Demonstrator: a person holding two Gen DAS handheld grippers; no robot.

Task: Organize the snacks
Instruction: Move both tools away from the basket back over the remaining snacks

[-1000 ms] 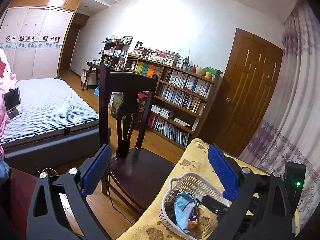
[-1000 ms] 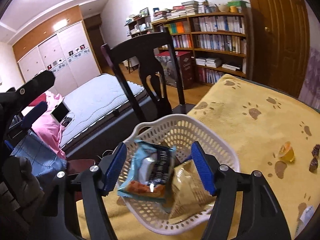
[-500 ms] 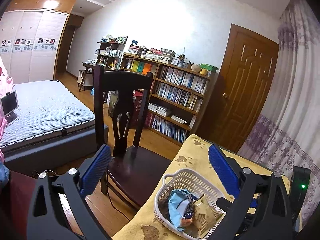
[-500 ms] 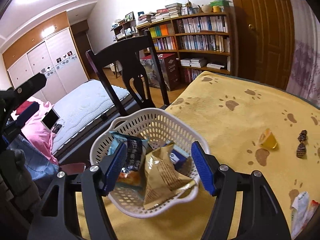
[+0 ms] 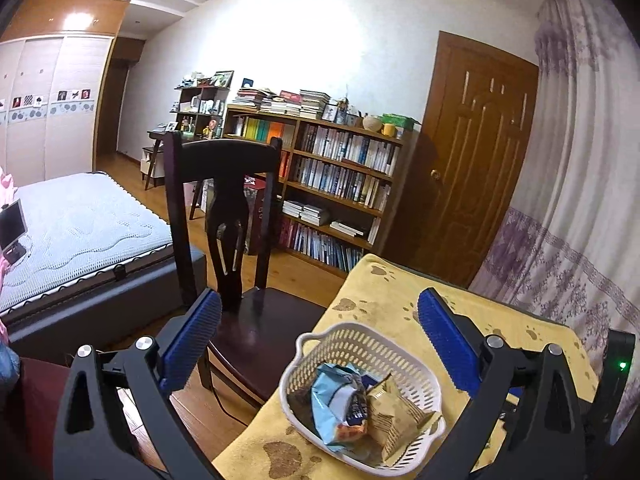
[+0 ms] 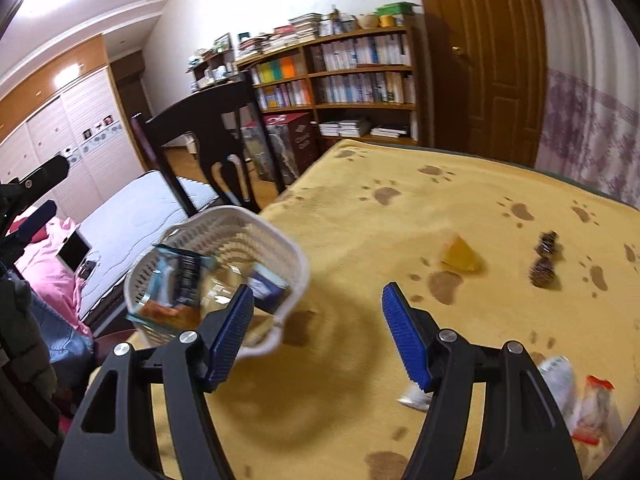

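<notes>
Bedroom worktop (image 6: 360, 220), yellow paw-print cloth: blue snack packet (image 6: 176, 284) now released into white basket (image 6: 224, 220).
Right hand-held gripper (image 6: 318, 336) has swung right, jaws wide and empty, toward loose snacks (image 6: 460, 258); left hand-held gripper (image 5: 320, 344) wide, idle.

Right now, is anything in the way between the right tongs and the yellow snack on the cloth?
Nothing visible. The right tongs are open over bare yellow cloth, and the yellow snack lies ahead.
</notes>
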